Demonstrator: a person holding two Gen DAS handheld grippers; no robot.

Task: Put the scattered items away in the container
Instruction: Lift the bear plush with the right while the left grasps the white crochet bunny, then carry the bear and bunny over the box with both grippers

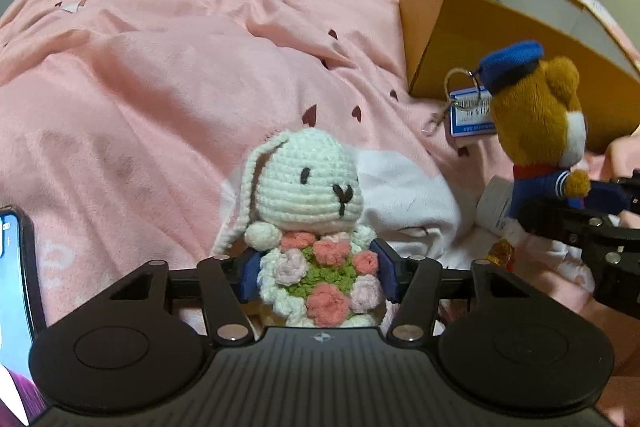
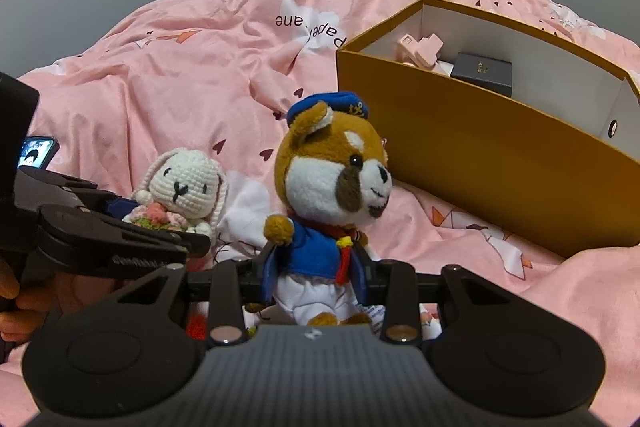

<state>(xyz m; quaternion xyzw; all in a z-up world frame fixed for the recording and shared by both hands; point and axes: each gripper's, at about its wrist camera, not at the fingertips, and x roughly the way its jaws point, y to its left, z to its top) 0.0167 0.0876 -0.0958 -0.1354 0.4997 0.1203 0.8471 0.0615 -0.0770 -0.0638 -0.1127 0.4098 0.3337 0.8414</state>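
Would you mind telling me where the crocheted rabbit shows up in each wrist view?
Left wrist view: crocheted rabbit bottom centre, between the left gripper's fingers.
Right wrist view: lower left, beside the plush dog.
Shared landmark: the orange box, upper right in both.

Open-topped orange cardboard box (image 2: 480, 147): white interior mostly free; pink plastic clip (image 2: 420, 51) and small black case (image 2: 482, 73) fill the far end. Near wall stands between brown sailor-dressed plush dog (image 2: 332, 187) and the opening. Pink rumpled bedspread (image 2: 180, 87) left of box lies unobstructed.
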